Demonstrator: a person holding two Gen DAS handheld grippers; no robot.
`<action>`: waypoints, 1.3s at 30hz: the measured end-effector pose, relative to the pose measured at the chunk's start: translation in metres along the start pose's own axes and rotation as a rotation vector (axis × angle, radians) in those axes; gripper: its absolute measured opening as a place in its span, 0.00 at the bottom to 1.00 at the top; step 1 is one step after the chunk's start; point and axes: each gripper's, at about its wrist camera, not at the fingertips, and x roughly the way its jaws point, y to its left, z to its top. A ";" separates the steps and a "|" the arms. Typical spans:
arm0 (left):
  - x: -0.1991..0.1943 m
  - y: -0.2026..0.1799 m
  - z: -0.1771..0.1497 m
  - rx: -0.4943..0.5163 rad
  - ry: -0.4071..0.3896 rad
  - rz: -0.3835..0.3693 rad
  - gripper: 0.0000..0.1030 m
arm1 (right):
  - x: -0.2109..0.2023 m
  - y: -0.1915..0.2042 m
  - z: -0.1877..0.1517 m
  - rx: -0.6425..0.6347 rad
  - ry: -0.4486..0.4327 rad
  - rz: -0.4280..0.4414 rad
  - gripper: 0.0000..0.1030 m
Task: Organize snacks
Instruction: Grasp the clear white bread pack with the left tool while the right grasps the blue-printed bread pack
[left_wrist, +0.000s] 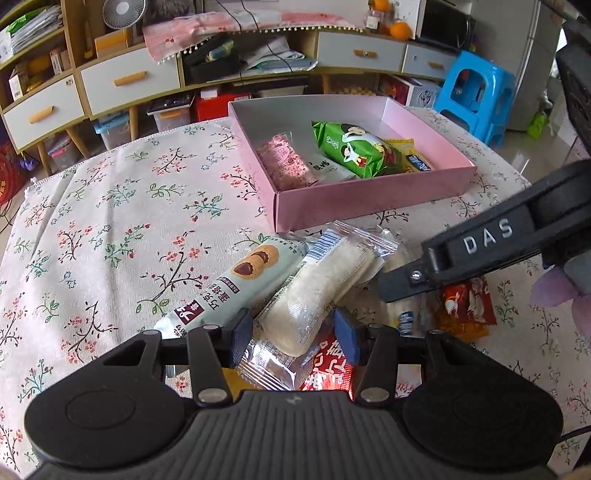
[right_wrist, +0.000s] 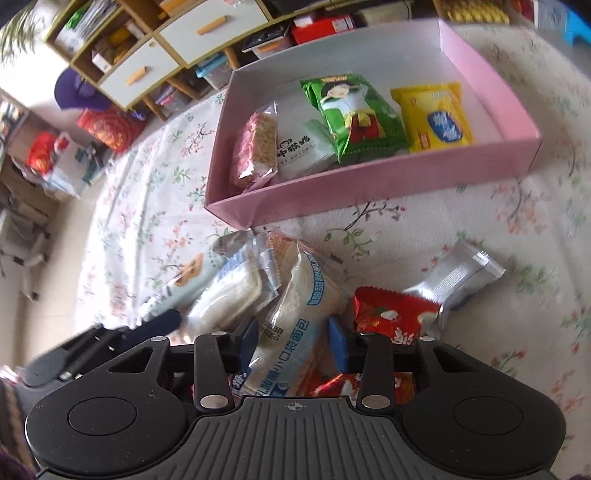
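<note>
A pink box (left_wrist: 369, 197) (right_wrist: 369, 184) holds a pink bar (right_wrist: 255, 147), a white packet (right_wrist: 299, 147), a green packet (right_wrist: 354, 114) and a yellow packet (right_wrist: 436, 118). In front of it lies a pile of snacks. My left gripper (left_wrist: 293, 338) is open, its blue pads on either side of a clear-wrapped white bread (left_wrist: 321, 291). My right gripper (right_wrist: 293, 345) is open around a blue-labelled bread packet (right_wrist: 295, 332); it also shows in the left wrist view (left_wrist: 391, 288). A cookie packet (left_wrist: 229, 288) lies to the left.
Red packets (right_wrist: 391, 317) and a silver packet (right_wrist: 458, 277) lie right of the pile on the floral tablecloth (left_wrist: 110, 229). Cabinets with drawers (left_wrist: 129, 79) stand beyond the table, with a blue stool (left_wrist: 476, 92) at the back right.
</note>
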 end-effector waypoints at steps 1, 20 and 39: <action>0.000 0.000 0.000 -0.001 0.001 0.001 0.45 | -0.001 0.000 -0.001 -0.014 -0.003 -0.013 0.33; 0.016 -0.016 0.011 -0.004 0.026 0.081 0.42 | 0.002 -0.031 0.004 0.038 0.027 0.004 0.35; -0.013 0.009 0.017 -0.293 0.003 0.008 0.19 | -0.024 -0.057 0.013 0.181 0.009 0.194 0.23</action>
